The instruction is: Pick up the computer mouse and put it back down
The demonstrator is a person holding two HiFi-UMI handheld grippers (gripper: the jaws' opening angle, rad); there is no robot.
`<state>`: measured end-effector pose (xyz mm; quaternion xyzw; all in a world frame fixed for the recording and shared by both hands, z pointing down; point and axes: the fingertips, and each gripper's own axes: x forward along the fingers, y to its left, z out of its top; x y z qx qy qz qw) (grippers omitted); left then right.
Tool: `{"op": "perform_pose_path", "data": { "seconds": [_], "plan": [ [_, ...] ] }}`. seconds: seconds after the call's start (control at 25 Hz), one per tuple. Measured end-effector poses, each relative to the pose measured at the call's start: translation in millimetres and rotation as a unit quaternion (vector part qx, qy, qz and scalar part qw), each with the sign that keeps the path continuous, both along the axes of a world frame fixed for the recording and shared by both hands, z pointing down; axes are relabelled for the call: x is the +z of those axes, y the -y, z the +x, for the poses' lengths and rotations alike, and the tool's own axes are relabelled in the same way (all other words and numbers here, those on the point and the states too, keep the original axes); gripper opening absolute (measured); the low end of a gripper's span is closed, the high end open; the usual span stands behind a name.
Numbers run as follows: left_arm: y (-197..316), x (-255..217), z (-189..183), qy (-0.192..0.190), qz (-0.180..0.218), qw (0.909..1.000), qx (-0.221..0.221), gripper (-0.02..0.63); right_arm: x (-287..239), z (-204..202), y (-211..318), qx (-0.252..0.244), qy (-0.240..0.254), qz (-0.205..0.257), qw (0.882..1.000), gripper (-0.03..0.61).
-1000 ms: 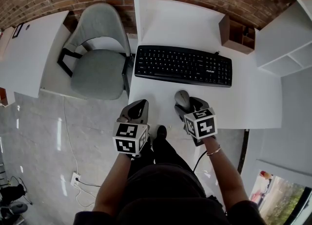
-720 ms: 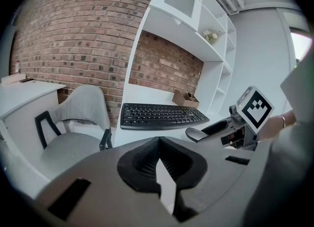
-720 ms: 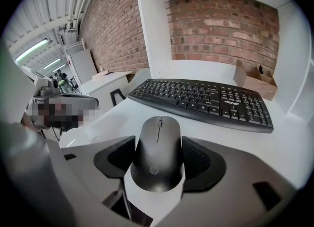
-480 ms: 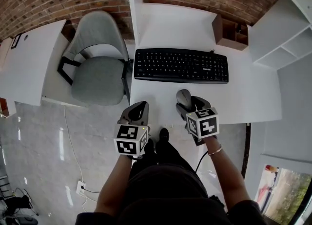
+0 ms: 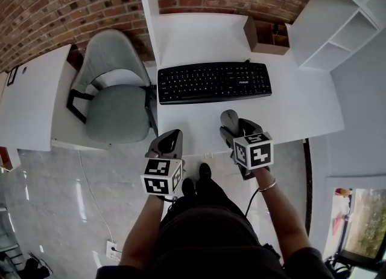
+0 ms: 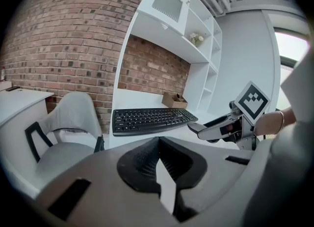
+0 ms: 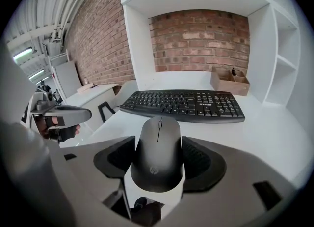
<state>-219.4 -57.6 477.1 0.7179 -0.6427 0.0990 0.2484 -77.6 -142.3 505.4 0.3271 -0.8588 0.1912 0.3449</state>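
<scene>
A dark grey computer mouse [image 7: 158,164] sits between the jaws of my right gripper [image 7: 158,145], which is shut on its sides. In the head view the mouse [image 5: 228,119] and right gripper [image 5: 233,129] are over the near edge of the white desk [image 5: 301,115], in front of the black keyboard [image 5: 214,82]. Whether the mouse touches the desk I cannot tell. My left gripper [image 5: 169,145] hangs at the desk's front left edge, shut with nothing in it [image 6: 158,145].
A grey chair [image 5: 114,93] stands left of the desk, next to a second white table [image 5: 30,102]. A wooden box [image 5: 264,35] sits at the desk's back by the brick wall. White shelves [image 5: 338,24] rise on the right.
The head view has swung, so the desk sits more to the left in the picture. Both grippers stay close to where they were, the right one still holding the mouse.
</scene>
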Motion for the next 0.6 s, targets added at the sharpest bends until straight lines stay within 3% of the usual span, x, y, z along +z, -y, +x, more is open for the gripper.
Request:
{"op": "perform_pose_path", "data": {
  "seconds": [0.6],
  "plan": [
    [28.6,-10.1,56.8,-0.010,0.016,0.9961,0.086,0.009,-12.5,95.2,6.0,0.131,0.007,0.009,0.991,0.284]
  ]
}}
